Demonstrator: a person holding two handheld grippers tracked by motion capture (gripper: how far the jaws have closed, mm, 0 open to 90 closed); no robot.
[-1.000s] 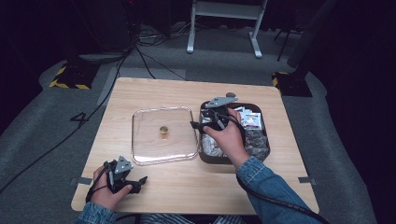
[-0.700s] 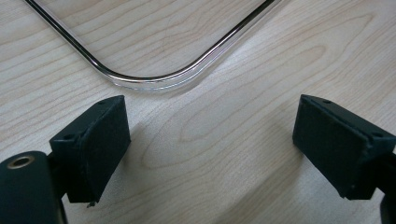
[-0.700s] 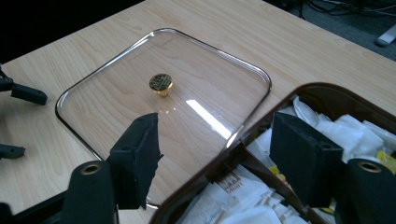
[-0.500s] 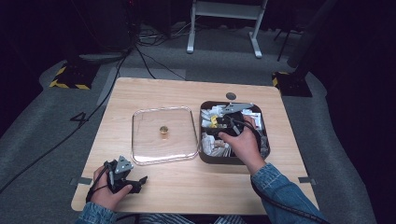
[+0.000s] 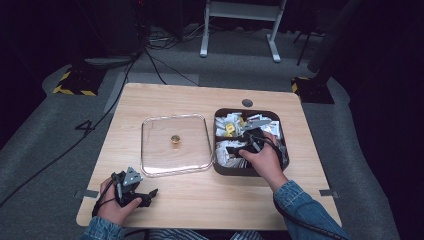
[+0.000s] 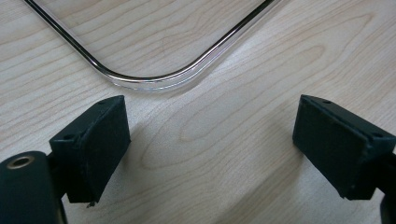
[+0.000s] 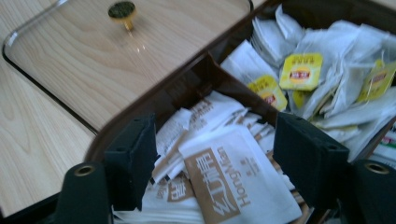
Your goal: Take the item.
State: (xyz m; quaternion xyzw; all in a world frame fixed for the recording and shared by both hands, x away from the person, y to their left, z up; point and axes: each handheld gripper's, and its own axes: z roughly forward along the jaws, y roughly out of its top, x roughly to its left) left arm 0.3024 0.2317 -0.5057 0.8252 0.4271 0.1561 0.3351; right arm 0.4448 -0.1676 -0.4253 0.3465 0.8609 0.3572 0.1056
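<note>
Right gripper view: the right gripper (image 7: 212, 161) is being held over white-and-brown sachets (image 7: 233, 182) in the dark box (image 5: 220, 167); its jaws, just opening, are apart, gripping nothing. The left gripper (image 6: 210, 144) is being rested wide open beside the clear lid (image 5: 175, 145).

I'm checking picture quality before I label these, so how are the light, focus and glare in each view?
High view: bright table, dark surroundings, soft detail. Left gripper view: sharp wood grain, a glint along the clear lid edge. Right gripper view: the brown-and-white sachet between the open jaws reads clearly; the yellow-tagged tea bags and lid knob are slightly blurred.
</note>
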